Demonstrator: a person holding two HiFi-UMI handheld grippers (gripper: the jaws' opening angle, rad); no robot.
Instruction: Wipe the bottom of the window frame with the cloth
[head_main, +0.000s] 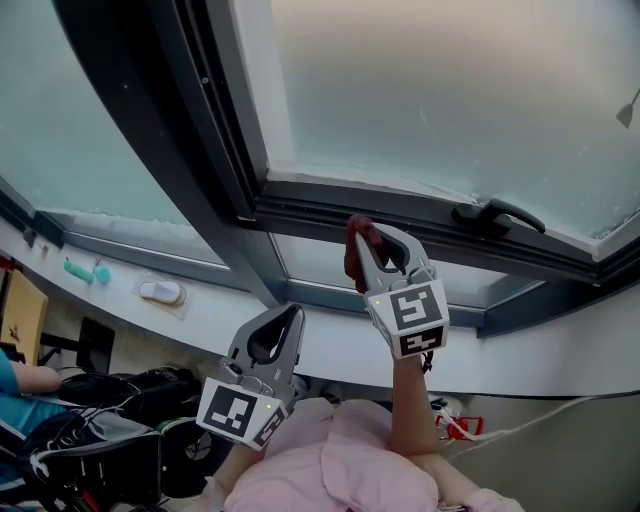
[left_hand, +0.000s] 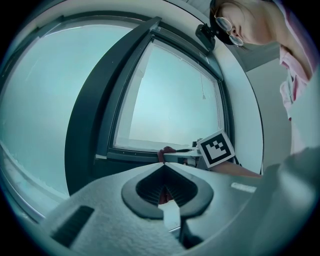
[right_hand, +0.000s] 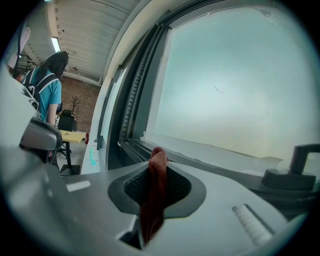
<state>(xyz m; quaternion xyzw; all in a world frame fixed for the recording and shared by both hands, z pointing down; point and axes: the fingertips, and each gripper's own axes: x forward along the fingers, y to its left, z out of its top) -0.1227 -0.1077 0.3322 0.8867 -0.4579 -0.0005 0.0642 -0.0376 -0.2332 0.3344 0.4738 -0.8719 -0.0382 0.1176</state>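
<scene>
The dark window frame (head_main: 330, 215) fills the far side of the scene. Its bottom rail runs long from left to right, dipping a little toward the right, where a black handle (head_main: 495, 213) sits on it. Of the 2 tongs, the right tongs (head_main: 372, 232) are plainly the nearer. They are raised to the rail about midway along it and point at it almost square-on. They are pinching a dark red cloth (head_main: 357, 250), which stands up between the tips as a narrow fold. The top of the fold is just at the rail's near edge, though I cannot tell whether it touches. The left tongs (head_main: 290, 312) hang lower and to the left, well apart from the rail, pressed together with nothing in them. By my reckoning the wipe must travel sideways along the rail's length, with the handle to the right as the likely snag.
</scene>
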